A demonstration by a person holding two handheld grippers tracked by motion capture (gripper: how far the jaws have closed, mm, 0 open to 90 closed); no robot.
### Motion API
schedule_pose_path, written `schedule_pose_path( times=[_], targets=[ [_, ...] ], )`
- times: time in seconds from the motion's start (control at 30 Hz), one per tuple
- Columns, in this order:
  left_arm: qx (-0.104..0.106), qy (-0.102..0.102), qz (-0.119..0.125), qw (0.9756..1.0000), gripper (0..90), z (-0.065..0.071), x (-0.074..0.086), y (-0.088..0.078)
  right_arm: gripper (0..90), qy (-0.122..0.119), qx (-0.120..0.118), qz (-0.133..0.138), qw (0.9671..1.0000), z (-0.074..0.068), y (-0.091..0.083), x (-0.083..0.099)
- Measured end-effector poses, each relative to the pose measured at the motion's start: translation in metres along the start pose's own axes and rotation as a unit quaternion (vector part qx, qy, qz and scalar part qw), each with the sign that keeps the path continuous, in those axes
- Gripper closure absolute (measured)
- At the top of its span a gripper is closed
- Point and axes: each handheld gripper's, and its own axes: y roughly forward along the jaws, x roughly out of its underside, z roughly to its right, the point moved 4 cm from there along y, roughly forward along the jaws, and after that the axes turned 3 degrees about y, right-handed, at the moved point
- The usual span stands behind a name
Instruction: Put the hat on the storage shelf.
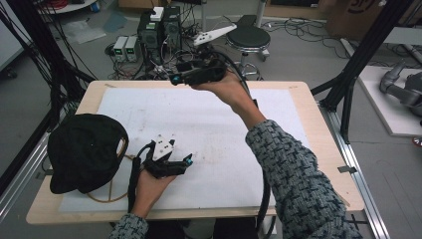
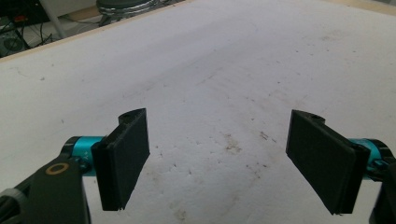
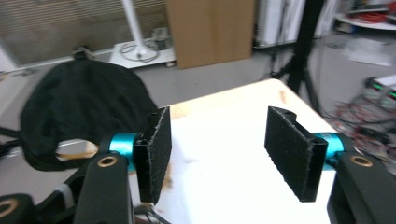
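Observation:
A black cap [image 1: 84, 152] lies at the table's left edge on a thin tan ring [image 1: 107, 196]. In the right gripper view the cap [image 3: 79, 105] is a dark mound to the left, behind the left jaw. My left gripper [image 1: 188, 163] rests low over the white mat [image 1: 214, 134], just right of the cap and pointing right. It [image 2: 229, 158] is open, with bare mat [image 2: 224, 93] between its pads. My right gripper [image 1: 173, 78] is held up above the table's far edge, pointing left. It [image 3: 217, 149] is open and holds nothing.
The wooden table [image 1: 311, 119] is ringed by black frame posts [image 1: 361, 52]. Behind its far edge stand electronics boxes [image 1: 159, 30], tangled cables and a round stool [image 1: 248, 37]. A cardboard box [image 3: 210, 28] stands on the floor beyond the table in the right gripper view.

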Motion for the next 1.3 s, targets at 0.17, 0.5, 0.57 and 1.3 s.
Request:
schedule_pose_path(
  times=[0.17, 0.5, 0.57, 1.3],
  targets=[
    [0.001, 0.001, 0.0, 1.0, 21.6, -0.001, 0.0, 0.0, 28.7, 0.027, 0.047, 0.0, 0.9985, 0.02, -0.029, 0.012],
    [0.002, -0.001, 0.001, 1.0, 21.6, -0.002, -0.002, 0.0, 14.0, 0.055, 0.15, 0.032, 0.9867, 0.05, -0.093, 0.039],
    [0.0, -0.001, 0.0, 1.0, 21.6, -0.003, -0.002, -0.001, 12.7, 0.067, 0.174, 0.025, 0.9822, 0.057, -0.109, 0.05],
    [-0.012, -0.011, -0.005, 0.9999, 21.6, -0.014, -0.002, 0.005, 12.3, 0.167, 0.34, 0.088, 0.9214, 0.081, -0.246, 0.212]
  ],
)
